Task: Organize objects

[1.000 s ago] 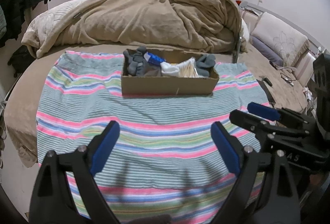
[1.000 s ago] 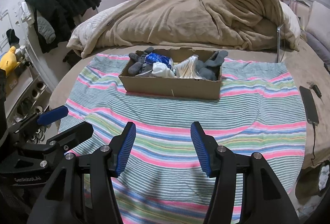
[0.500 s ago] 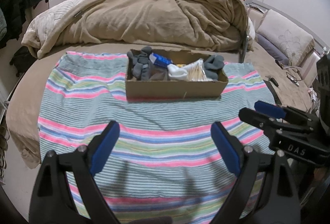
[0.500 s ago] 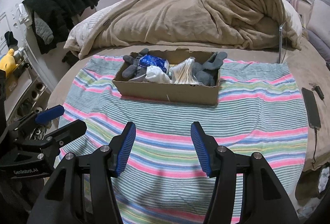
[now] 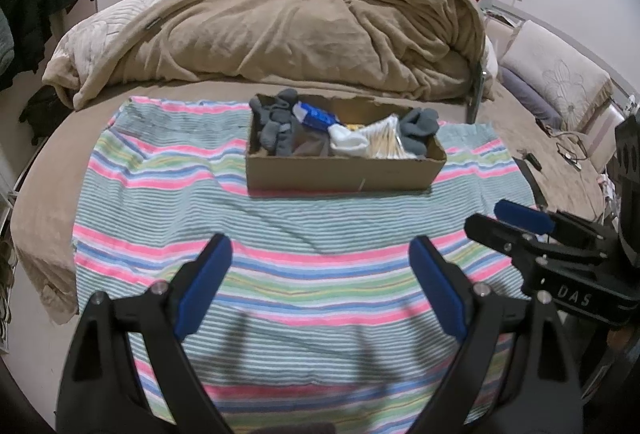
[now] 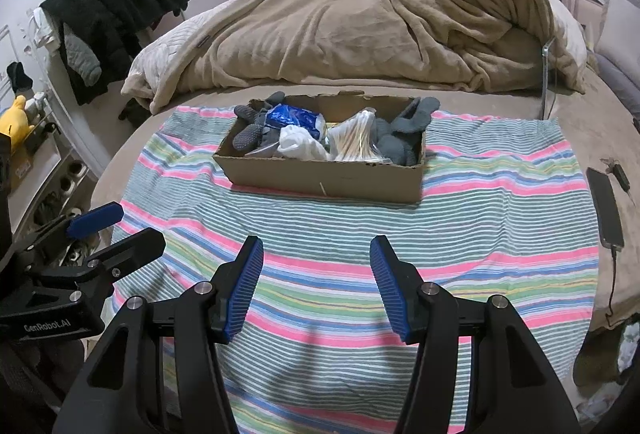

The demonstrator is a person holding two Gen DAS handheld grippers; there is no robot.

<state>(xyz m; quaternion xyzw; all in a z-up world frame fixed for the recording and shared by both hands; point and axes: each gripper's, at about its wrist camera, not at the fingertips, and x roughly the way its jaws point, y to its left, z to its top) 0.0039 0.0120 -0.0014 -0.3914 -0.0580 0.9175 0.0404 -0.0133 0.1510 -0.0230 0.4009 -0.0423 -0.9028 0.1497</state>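
Nearest, the left tool (image 5: 320, 282) and right tool (image 6: 316, 284) hover with fingers apart, holding nothing, over a striped towel (image 5: 300, 274) on the bed. Farther back on the towel sits the cardboard box (image 6: 324, 180) with grey socks (image 6: 396, 138), a white sock (image 6: 300, 144) and a blue packet (image 6: 292, 118).

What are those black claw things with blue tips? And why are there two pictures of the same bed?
Those claws are grippers, like big tongs. A person holds one in each hand, and each has a small camera looking along its two fingers. So one picture comes from the left gripper and the other from the right gripper. Each camera also catches the other gripper at the side of its picture. Both are open and hold nothing. They hang over a striped cloth spread on the bed. On the cloth sits a cardboard box with grey socks, something white, a blue packet and a bundle of thin pale sticks inside. A tan blanket is piled behind it, and a phone lies to the right.
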